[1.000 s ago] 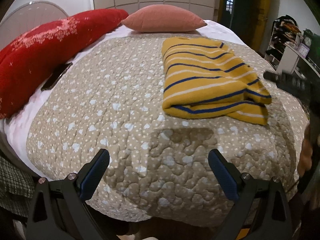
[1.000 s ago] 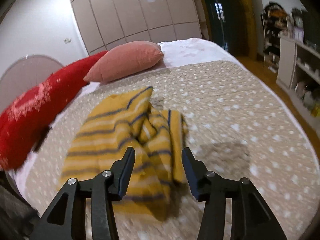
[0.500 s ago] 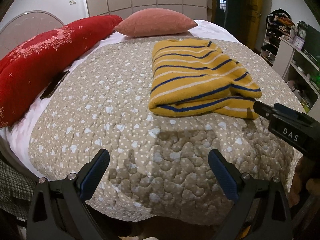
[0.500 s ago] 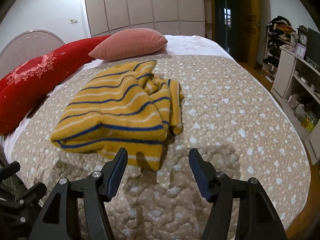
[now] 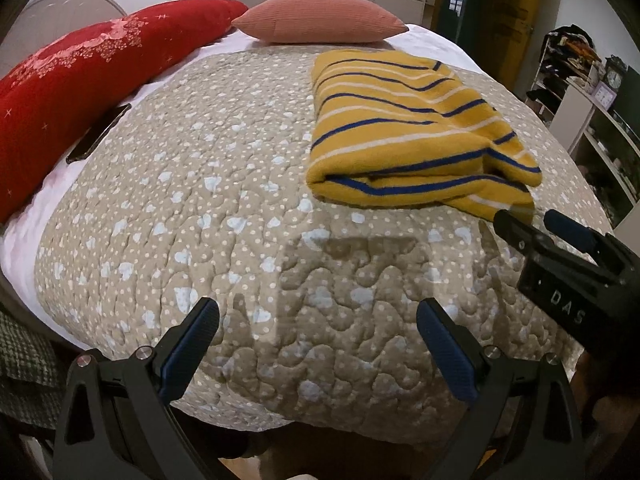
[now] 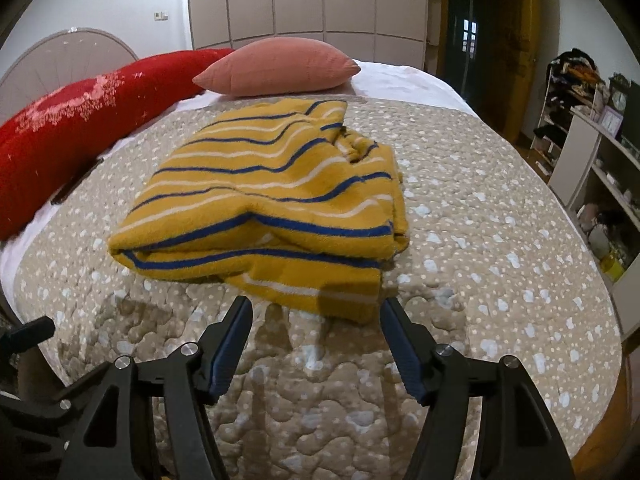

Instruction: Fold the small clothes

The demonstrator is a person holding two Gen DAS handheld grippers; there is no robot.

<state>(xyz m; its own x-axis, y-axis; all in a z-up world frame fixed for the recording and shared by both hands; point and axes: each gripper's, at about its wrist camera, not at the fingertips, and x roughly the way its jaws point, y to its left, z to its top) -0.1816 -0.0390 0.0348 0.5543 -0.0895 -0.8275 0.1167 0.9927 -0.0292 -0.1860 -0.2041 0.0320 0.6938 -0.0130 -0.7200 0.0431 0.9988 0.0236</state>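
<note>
A yellow garment with blue and white stripes (image 5: 408,132) lies folded on the quilted bed, right of the middle. One loose yellow layer sticks out at its near right corner (image 6: 320,292). My right gripper (image 6: 317,304) is open just in front of that corner, low over the quilt, with nothing between its fingers. From the left wrist it shows as my right gripper (image 5: 526,218) at the garment's near right edge. My left gripper (image 5: 318,308) stands open over the bare quilt near the bed's front edge, apart from the garment.
The beige dotted quilt (image 5: 200,200) covers the bed. A long red bolster (image 5: 60,92) lies along the left, with a dark phone (image 5: 98,134) beside it. A pink pillow (image 5: 320,16) sits at the far end. White shelves (image 6: 592,168) stand to the right.
My right gripper has drawn back from over the garment and sunk to its near edge, with its jaws wider. The garment now lies still and folded. The left gripper has hardly moved.
</note>
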